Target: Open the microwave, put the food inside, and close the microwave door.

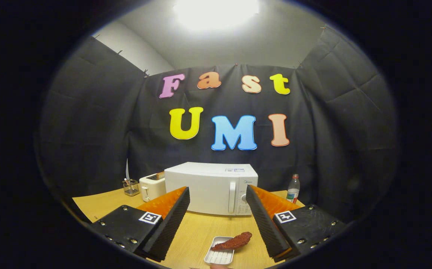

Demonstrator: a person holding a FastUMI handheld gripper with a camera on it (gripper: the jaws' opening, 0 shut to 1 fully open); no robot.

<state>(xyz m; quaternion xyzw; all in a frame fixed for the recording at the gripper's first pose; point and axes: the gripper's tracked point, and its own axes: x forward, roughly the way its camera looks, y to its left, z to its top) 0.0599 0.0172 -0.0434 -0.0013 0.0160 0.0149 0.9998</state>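
Microwave stands shut at the far side of the wooden table, its door handle facing the gripper, whose fingers are spread wide apart and hold nothing. Between the fingers, nearer than the microwave, a small white tray carries a reddish-brown piece of food. A toaster sits just left of the microwave, a bottle to its right.
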